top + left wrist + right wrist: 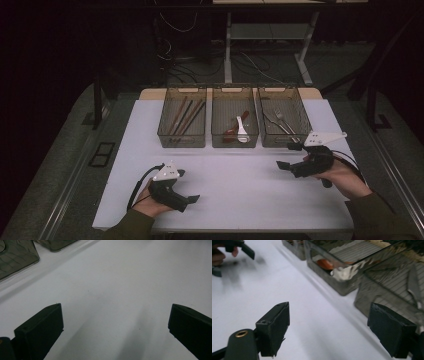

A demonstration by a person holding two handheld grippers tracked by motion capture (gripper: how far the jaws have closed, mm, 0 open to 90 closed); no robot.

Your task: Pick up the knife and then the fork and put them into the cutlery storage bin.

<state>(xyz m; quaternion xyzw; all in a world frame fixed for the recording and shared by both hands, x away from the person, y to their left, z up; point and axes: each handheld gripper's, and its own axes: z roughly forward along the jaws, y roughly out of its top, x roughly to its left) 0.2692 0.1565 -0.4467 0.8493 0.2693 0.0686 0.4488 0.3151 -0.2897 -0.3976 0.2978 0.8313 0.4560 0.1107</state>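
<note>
Across the white worktop [235,185] nothing lies loose; along its far edge stand three smoky plastic bins [234,122] side by side, the left with chopsticks [184,116], the middle with spoons [239,127], the right with a fork and knife [279,121]. Near the right edge, just before the right bin's front corner, the right gripper [289,156] hovers, jaws wide, holding nothing. Toward the near left corner the left gripper [192,202] rests low, jaws spread wide and empty.
</note>
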